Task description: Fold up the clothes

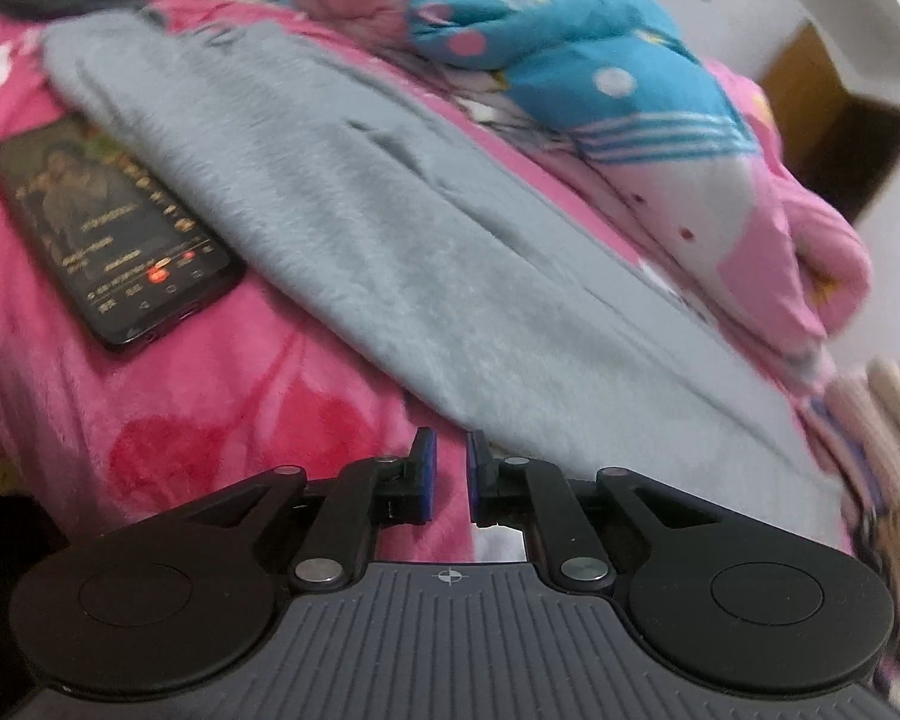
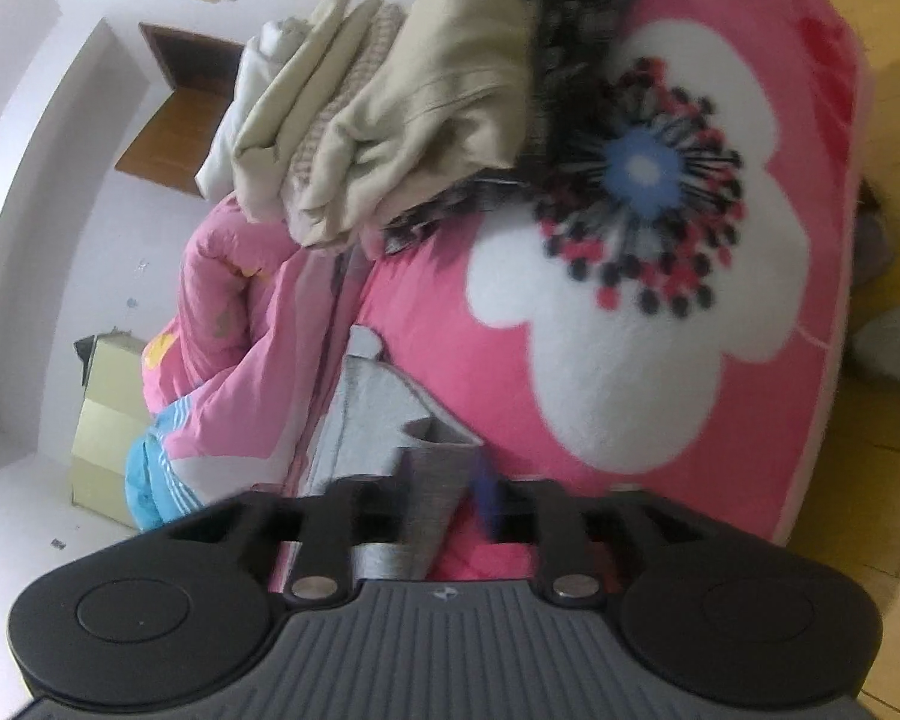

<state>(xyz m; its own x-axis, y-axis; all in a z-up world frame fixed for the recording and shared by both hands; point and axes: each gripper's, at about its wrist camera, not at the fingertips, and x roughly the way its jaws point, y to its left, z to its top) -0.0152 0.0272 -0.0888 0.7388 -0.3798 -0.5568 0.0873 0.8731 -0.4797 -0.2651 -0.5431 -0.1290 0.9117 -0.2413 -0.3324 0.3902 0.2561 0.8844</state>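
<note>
My right hand-held gripper [image 2: 444, 498] pinches a corner of the grey fleece garment [image 1: 402, 252], which lies in a long strip across the pink bed [image 1: 168, 396]; my left hand-held gripper [image 1: 450, 468] hovers slightly parted and empty at its near edge. The garment looks soft, light and floppy, best taken by corners or hems. A phone [image 1: 114, 228] lies just beside it, a rumpled quilt [image 1: 600, 72] crowds the far side, and a stack of folded clothes [image 2: 378, 120] sits further along.

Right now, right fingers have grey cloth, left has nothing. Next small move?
Probably bring the left gripper forward to pinch the near edge of the fuzzy grey garment. It is open, empty, over the pink floral blanket just short of that edge, while the right gripper already grips a grey fabric corner. Steer clear of the black smartphone lying beside the garment.
</note>
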